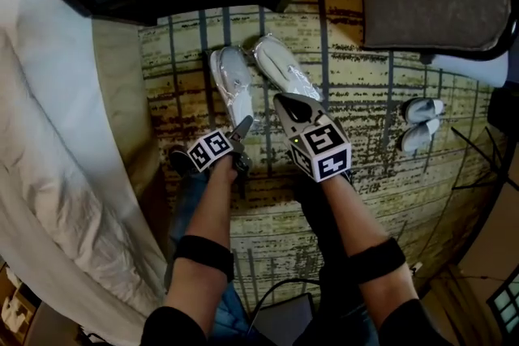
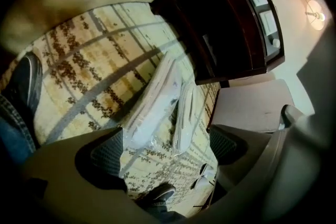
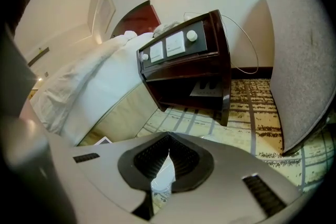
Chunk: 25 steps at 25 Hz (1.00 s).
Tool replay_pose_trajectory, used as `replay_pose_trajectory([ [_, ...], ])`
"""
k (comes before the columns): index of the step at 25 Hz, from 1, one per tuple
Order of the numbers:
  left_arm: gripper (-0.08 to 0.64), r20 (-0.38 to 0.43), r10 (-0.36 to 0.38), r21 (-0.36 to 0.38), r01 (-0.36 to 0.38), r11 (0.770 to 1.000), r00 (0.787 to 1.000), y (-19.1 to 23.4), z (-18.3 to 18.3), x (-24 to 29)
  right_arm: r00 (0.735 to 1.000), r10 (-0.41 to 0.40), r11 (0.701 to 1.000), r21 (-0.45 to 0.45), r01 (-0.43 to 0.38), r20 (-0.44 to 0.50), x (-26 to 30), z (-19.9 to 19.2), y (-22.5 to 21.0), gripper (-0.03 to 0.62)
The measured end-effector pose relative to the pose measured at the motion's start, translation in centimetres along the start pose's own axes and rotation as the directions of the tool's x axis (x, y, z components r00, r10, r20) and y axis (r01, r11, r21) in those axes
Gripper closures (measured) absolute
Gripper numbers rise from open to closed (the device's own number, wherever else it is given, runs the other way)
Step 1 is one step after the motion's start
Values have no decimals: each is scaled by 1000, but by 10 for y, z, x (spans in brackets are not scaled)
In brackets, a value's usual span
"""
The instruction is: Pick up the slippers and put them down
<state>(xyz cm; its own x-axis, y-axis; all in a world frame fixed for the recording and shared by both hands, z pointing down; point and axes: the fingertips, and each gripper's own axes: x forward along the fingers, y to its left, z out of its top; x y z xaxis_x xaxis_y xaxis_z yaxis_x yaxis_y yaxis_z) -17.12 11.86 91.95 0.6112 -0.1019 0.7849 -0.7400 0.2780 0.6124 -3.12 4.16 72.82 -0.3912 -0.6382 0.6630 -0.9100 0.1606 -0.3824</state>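
Slippers (image 1: 233, 85), white, plastic-wrapped, lie side by side on patterned beige carpet (image 1: 365, 166). Left gripper (image 1: 242, 128) gapes, empty; right gripper (image 1: 290, 103) clenched — seemingly on wrapper film (image 3: 163, 176) alone. Risk — film tears, slipper drops.

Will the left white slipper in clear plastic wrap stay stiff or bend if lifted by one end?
The white plastic-wrapped slipper looks thin and flat, so it would probably droop from one end. Its shiny, crinkled wrap may slip in a grip. Lying flat on the patterned carpet, it seems unlikely to roll.
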Motion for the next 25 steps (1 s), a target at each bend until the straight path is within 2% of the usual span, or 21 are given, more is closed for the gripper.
replay_pose_trajectory([
  [4,43,-27,20,51,-19,999,999,-32,-5,-42,1000,-8,1000,0,8,8,-36,32,15,591],
  [7,43,5,0,79,-1,997,1000,-70,-1,-91,1000,-23,1000,14,23,4,-71,56,28,591],
  [9,46,27,-23,129,19,992,999,-106,3,-129,999,-38,999,22,38,-2,-98,72,34,591],
  [15,209,56,-106,311,83,947,993,-222,22,-257,997,-71,997,33,71,7,-181,141,66,591],
  [16,232,57,-115,345,88,935,992,-239,22,-278,997,-75,997,33,74,9,-196,151,72,591],
  [17,287,58,-120,384,89,919,991,-256,23,-297,997,-77,997,32,76,10,-209,160,78,591],
  [19,363,56,-137,466,95,880,989,-290,24,-333,997,-79,997,28,79,19,-235,181,88,591],
  [21,437,53,-173,546,117,830,983,-326,25,-367,996,-85,996,26,84,35,-260,203,97,591],
  [25,535,89,-242,692,114,713,966,-389,28,-433,992,-100,995,17,99,81,-304,242,110,591],
])
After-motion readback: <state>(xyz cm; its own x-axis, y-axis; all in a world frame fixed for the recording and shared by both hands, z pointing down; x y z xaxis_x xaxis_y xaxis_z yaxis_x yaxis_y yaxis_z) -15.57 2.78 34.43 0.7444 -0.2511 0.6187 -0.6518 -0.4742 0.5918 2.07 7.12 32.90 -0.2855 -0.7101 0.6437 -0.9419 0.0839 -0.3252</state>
